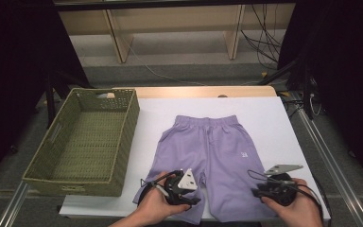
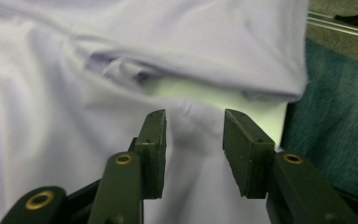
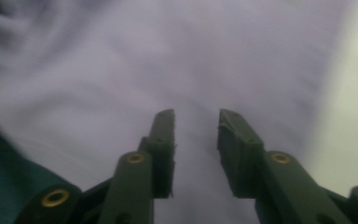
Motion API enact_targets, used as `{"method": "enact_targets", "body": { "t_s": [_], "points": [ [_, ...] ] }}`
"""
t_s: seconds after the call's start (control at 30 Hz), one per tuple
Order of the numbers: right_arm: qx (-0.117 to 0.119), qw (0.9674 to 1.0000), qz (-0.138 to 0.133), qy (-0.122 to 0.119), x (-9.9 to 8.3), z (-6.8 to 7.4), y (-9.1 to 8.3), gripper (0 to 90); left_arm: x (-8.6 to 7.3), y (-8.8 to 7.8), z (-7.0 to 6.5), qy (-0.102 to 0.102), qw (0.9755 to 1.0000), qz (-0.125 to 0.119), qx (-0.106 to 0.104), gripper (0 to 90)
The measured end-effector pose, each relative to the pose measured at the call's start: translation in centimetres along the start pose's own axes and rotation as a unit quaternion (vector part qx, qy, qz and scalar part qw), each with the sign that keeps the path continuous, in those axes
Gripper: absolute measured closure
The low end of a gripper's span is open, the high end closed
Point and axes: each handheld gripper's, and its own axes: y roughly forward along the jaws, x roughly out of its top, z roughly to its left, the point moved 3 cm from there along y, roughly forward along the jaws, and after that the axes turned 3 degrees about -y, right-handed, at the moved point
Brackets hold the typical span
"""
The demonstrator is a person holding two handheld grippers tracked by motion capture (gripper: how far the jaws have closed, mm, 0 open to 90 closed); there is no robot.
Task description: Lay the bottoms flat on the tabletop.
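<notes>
High view: lilac shorts (image 1: 208, 161) lie flat on the white table (image 1: 274, 118), waistband far, leg hems near us. We have both hands at the near edge, left gripper (image 1: 194, 201) over the left leg hem, right gripper (image 1: 254, 192) at the right leg hem. Woven green basket (image 1: 127, 123) sits left of the shorts, just beside them, nothing in it.

Left gripper view: left gripper (image 2: 193, 140) has its jaws apart, fabric in the gap, pads not pressing on it. The hem (image 2: 223, 88) is lifted and puckered just ahead, with white table showing under it.

Right gripper view: right gripper (image 3: 196, 140) likewise stands apart over the cloth, nothing clamped. Picture is blurred, so layer count is hard to read.

Risks from here, as we judge it:
- Closing now may pinch only the top layer, so the leg opens up instead of folding.
- Uneven grabs between hands would skew the fold.
- Pads scraping the table could push the hem into a bunch.
- Shorts sit near the table's near edge, so a drag towards us could pull them off.
</notes>
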Motion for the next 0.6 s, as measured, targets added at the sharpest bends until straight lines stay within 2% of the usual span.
{"method": "enact_targets", "body": {
  "t_s": [0.07, 0.13, 0.17, 0.2, 0.23, 0.3, 0.4, 0.5, 0.57, 0.6],
  "points": [
    [0.035, 0.9986, -0.02, -0.034, 1.1, 1.9, 1.2, 62.6, -0.4, -0.3, 0.4, -0.007, 1.0, 0.005, 0.003, 57.8],
    [0.055, 0.9965, -0.028, -0.055, 2.0, 3.4, 2.1, 61.3, -0.9, -0.8, 1.0, -0.014, 0.9998, 0.012, 0.011, 55.5],
    [0.064, 0.9958, -0.032, -0.058, 2.4, 4.0, 2.5, 59.7, -1.3, -1.0, 1.4, -0.019, 0.9996, 0.013, 0.019, 54.1],
    [0.077, 0.9946, -0.033, -0.061, 2.8, 4.7, 2.8, 59.6, -1.7, -1.4, 1.8, -0.026, 0.999, 0.016, 0.033, 52.0],
    [0.083, 0.9928, -0.036, -0.079, 3.4, 5.4, 3.5, 59.7, -2.0, -1.6, 2.1, -0.03, 0.9983, 0.019, 0.046, 48.2],
    [0.093, 0.9903, -0.038, -0.096, 4.2, 6.2, 4.3, 60.2, -2.9, -2.4, 2.7, -0.045, 0.9958, 0.027, 0.075, 44.6],
    [0.093, 0.9896, -0.038, -0.103, 5.5, 6.8, 5.7, 59.9, -3.9, -3.4, 3.3, -0.074, 0.9926, 0.021, 0.094, 43.7],
    [0.084, 0.9907, -0.04, -0.099, 7.0, 7.0, 6.9, 57.5, -5.0, -4.3, 4.0, -0.1, 0.9871, 0.025, 0.122, 43.8],
    [0.084, 0.9902, -0.046, -0.101, 7.8, 7.4, 7.8, 55.3, -5.7, -4.5, 4.3, -0.098, 0.9841, 0.038, 0.143, 44.6],
    [0.09, 0.9895, -0.045, -0.104, 8.1, 7.7, 8.2, 54.8, -6.1, -4.6, 4.4, -0.1, 0.9831, 0.044, 0.147, 45.6]
  ]
}}
